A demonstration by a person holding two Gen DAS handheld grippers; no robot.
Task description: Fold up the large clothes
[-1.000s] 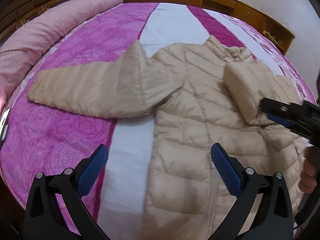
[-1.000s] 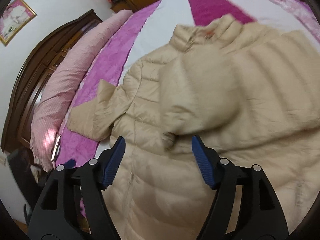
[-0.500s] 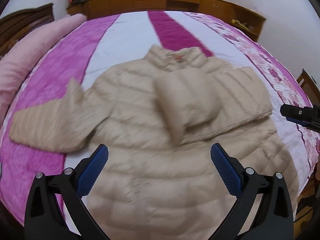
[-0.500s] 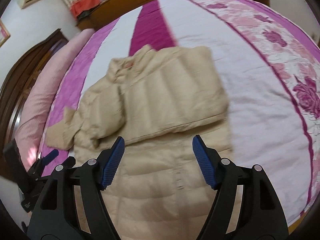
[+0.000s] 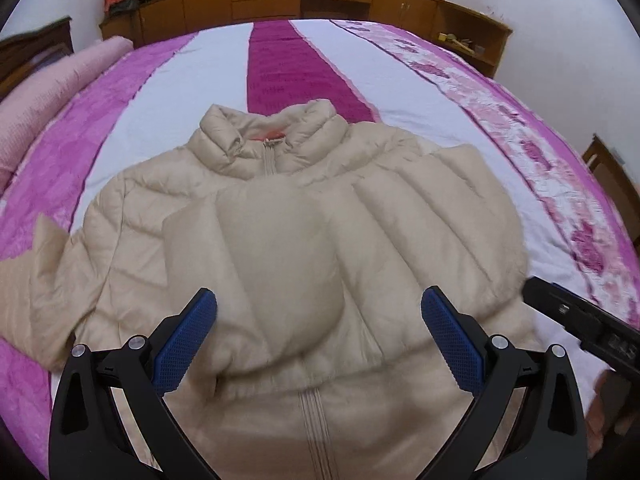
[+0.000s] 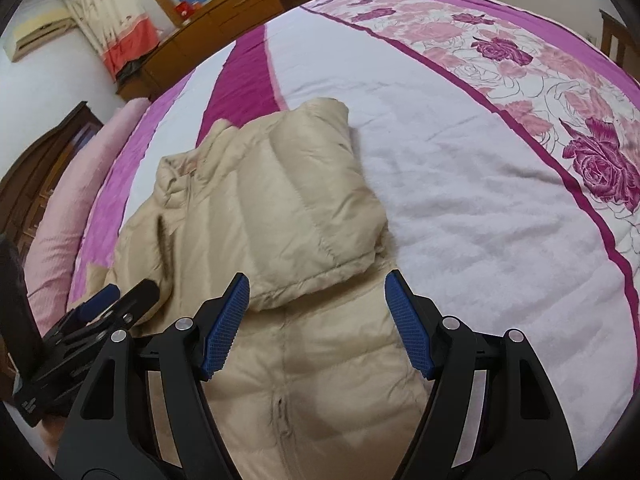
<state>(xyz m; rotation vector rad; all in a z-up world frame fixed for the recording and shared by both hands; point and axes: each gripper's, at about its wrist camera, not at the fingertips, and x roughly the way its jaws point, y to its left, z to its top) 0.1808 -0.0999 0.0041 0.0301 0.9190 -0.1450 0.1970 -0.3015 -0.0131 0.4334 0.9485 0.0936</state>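
Note:
A beige puffer jacket (image 5: 304, 216) lies face up on the bed, collar toward the far side. Its right sleeve (image 6: 296, 200) is folded across the chest. The other sleeve (image 5: 36, 276) still stretches out to the left. My left gripper (image 5: 319, 334) hangs open above the jacket's middle, nothing between its blue pads. My right gripper (image 6: 317, 322) is open too, over the jacket's right side near the folded sleeve's cuff edge. Each gripper shows at the edge of the other's view: the right one (image 5: 580, 320) and the left one (image 6: 100, 312).
The bed carries a pink, purple and white flowered cover (image 6: 480, 184). A pink bolster (image 5: 48, 92) lies along the left. Wooden cabinets (image 5: 304, 4) line the far wall, and a dark headboard (image 6: 44, 152) stands at the left.
Both grippers have swept to the right over the jacket, still open. The left view has moved from the outstretched sleeve to the jacket's chest; the right view now takes in the bed's flowered right side.

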